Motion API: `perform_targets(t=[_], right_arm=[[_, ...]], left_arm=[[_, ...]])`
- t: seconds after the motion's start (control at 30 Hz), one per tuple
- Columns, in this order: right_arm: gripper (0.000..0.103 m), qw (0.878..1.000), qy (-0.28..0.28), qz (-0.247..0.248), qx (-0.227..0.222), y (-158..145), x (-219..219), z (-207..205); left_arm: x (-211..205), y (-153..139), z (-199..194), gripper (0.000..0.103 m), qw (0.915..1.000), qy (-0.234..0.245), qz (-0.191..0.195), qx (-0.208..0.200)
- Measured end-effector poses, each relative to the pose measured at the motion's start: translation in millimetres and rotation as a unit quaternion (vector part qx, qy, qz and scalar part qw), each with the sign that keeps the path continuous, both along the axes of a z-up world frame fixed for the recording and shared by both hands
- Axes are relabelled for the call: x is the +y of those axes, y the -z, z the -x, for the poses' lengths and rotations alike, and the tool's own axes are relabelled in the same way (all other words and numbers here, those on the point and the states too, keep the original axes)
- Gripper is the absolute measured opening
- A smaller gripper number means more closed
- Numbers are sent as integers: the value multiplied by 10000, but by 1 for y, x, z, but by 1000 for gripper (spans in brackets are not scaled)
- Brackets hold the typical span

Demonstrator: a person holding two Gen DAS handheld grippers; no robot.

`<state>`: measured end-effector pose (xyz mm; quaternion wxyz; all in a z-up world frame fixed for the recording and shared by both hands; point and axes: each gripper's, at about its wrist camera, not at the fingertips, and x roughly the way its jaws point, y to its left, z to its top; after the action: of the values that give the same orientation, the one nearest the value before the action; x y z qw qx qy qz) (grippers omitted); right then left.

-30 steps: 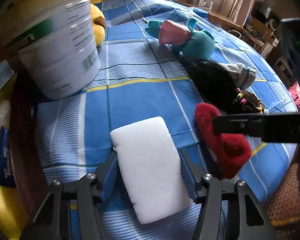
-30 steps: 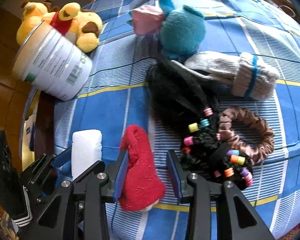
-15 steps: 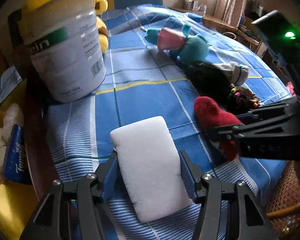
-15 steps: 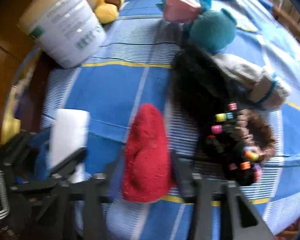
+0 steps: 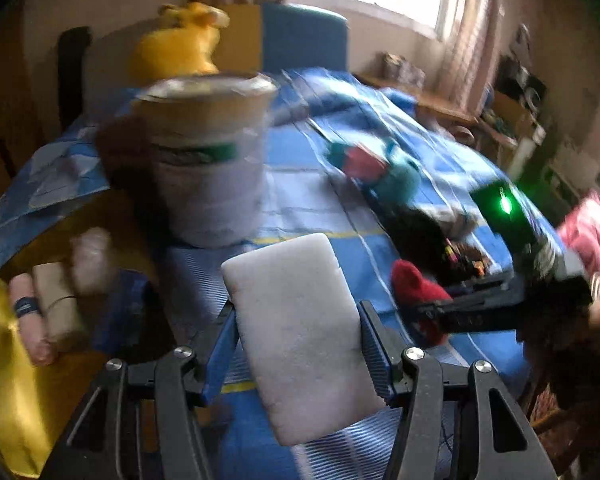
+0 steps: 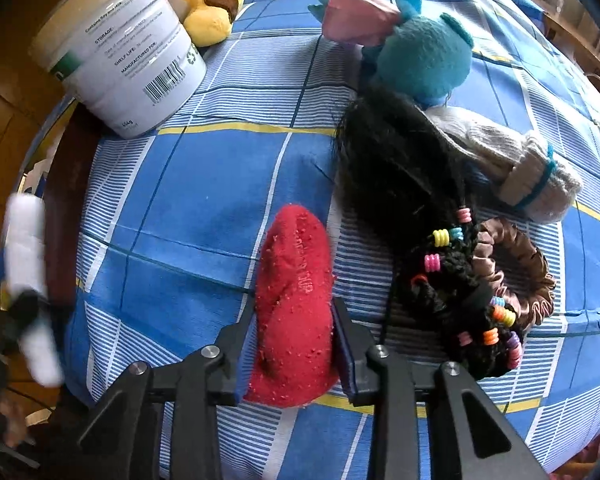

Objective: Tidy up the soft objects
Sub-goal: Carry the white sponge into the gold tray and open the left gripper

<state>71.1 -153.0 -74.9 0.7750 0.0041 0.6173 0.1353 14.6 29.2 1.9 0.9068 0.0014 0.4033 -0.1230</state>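
My left gripper (image 5: pixel 296 320) is shut on a white sponge block (image 5: pixel 296 328) and holds it lifted above the blue checked cloth (image 5: pixel 300 208). My right gripper (image 6: pixel 294 324) is shut on a red sock (image 6: pixel 296 304) that lies on the cloth. The sponge also shows at the left edge of the right wrist view (image 6: pixel 24 248), blurred. The red sock shows in the left wrist view (image 5: pixel 416 292), with the right gripper around it.
A white tin (image 6: pixel 120 56) stands at the back left, a yellow plush bear (image 6: pixel 208 0) behind it. A teal and pink plush (image 6: pixel 412 44), black hair piece (image 6: pixel 400 168), grey glove (image 6: pixel 520 164), beaded hair ties (image 6: pixel 468 304) and brown scrunchie (image 6: pixel 520 276) lie right of the sock.
My left gripper has lifted the sponge off the cloth and tilted upward. My right gripper has closed on the red sock.
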Motion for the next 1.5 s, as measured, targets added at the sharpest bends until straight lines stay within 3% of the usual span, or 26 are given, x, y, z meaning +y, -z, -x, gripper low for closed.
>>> perform_targets(t=[0.23,0.6,0.9,1.2,1.37,1.5], right_arm=[[34,10000,-8,-8,-24,-1,-3,-1],[36,9999,33,-108,12,-1,-8,-2],[39,10000,-48,44,-70,-1,-2,1],[39,9996,-35,171,-218,-2,8,8],[38,9995,-41,190,-264,-3,13,11],[38,9994,-58,203,-282,-3,15,12]], left_arm=[[60,-23,6,59,9961,-845,-47,-264],[123,-21,19,59,9869,-1586,-89,-265],[153,-1,22,59,9808,-1947,-66,-22],[166,34,12,60,9767,-2086,-11,502],[170,57,0,63,9726,-2161,-128,850],[171,64,-2,67,9706,-2226,-140,908]])
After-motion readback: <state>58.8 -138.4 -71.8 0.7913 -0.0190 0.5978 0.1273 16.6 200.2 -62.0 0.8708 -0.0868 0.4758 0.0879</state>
